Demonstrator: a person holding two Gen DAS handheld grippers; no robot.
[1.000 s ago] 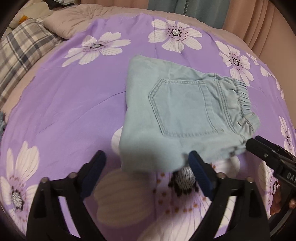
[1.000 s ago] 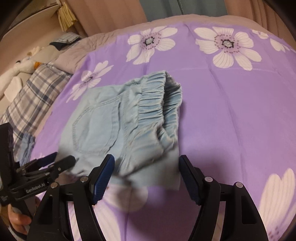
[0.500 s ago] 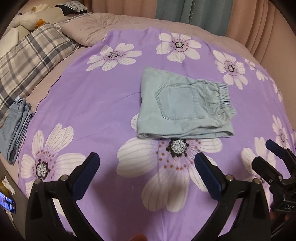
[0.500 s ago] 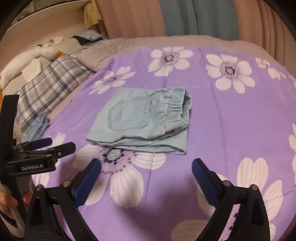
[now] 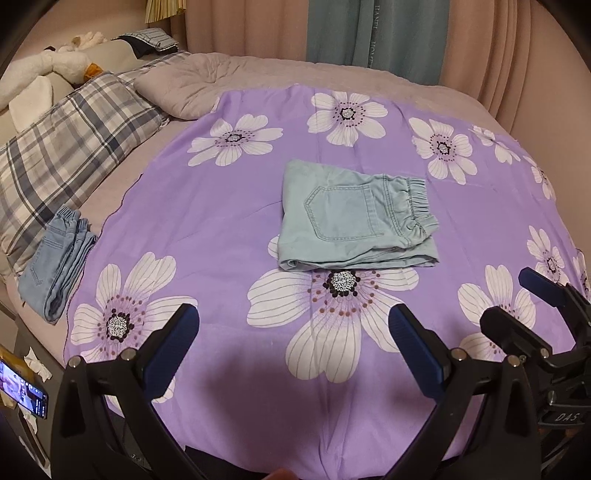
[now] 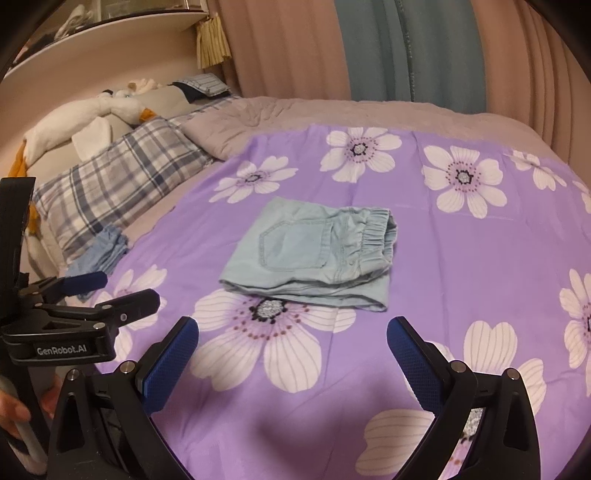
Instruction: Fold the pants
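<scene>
Purple floral bedspread (image 5: 207, 206) carries the folded light-blue pants (image 5: 354, 225), waistband rightward, probably finished; left gripper (image 5: 291, 345) and right gripper (image 6: 291, 356) hover well short, jaws wide, empty.

Your phone (image 5: 24, 384) is cut off at the left edge, screen unreadable. Your hand (image 6: 13, 410) is half out of frame. Curtain lettering (image 5: 373, 33) is too small.
</scene>
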